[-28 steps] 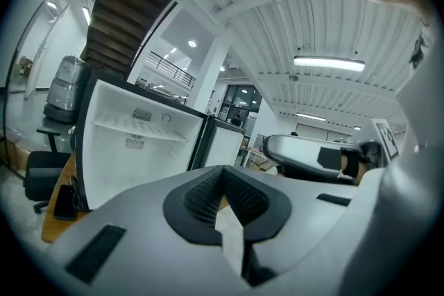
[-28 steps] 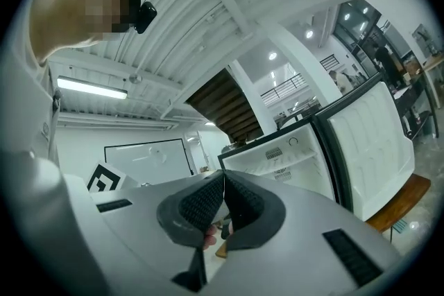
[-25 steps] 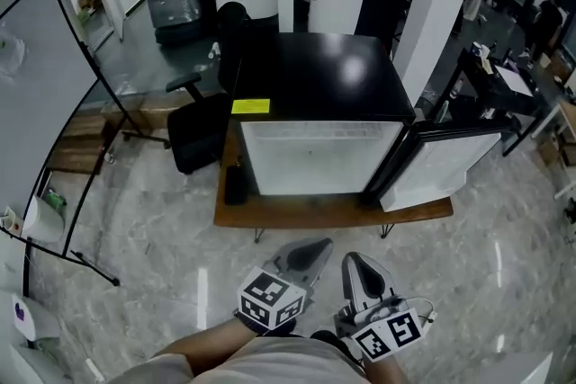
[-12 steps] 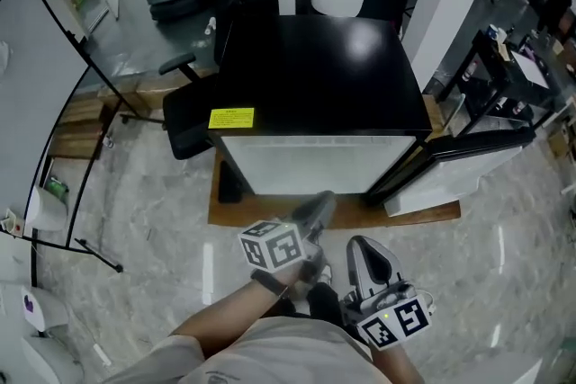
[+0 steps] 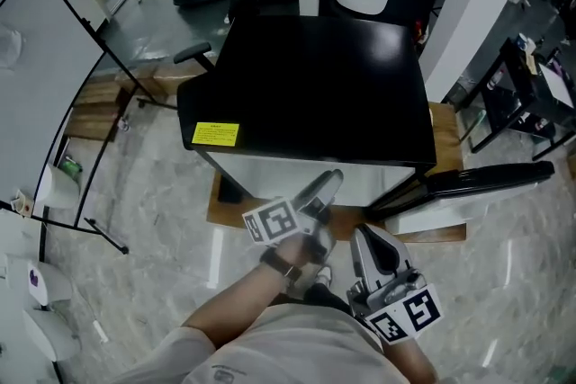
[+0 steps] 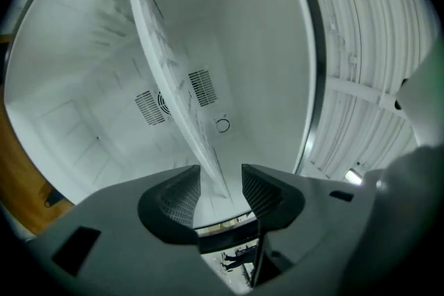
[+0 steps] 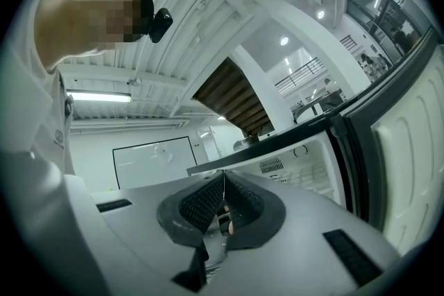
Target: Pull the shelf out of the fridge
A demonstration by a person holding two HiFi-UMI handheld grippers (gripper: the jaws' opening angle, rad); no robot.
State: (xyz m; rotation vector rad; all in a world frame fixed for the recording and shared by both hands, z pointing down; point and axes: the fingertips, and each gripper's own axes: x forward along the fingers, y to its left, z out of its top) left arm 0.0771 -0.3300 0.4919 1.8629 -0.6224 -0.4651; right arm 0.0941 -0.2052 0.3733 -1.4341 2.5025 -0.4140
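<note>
- The fridge (image 5: 315, 85) stands straight ahead of your left gripper (image 5: 326, 184). Its black top lies beyond and above the jaws, and its white cavity opens toward you so the tool can enter.
- The wooden stand (image 5: 227, 209) under the fridge lies just below and to the left of that gripper. It lifts the cabinet off the floor, which is probably why you reach in low and nearly level.
- The fridge door (image 5: 490, 178) is swung wide open, off to the right of both tools. That leaves the shelf a clear path outward.
- The shelf (image 6: 156, 45) is seated inside the fridge, not yet drawn out. It runs away from your left gripper toward the back wall, and it looks slanted in the left gripper view only because the tool is rolled.
- Your left gripper (image 6: 218, 184) has its jaws spread apart, and the near edge of the shelf enters the gap between them. The pads have not closed on it, so you grip nothing yet. I judge this a line-up for pinching the front edge.
- Your right gripper (image 5: 373, 252) hangs back beside your body, below and right of the left one. It points upward, with its jaws (image 7: 223, 201) pressed together on nothing. It is kept out of the way because one tool seems enough here.
- The vent grilles (image 6: 202, 86) sit on the back wall, far ahead of the left jaws.
</note>
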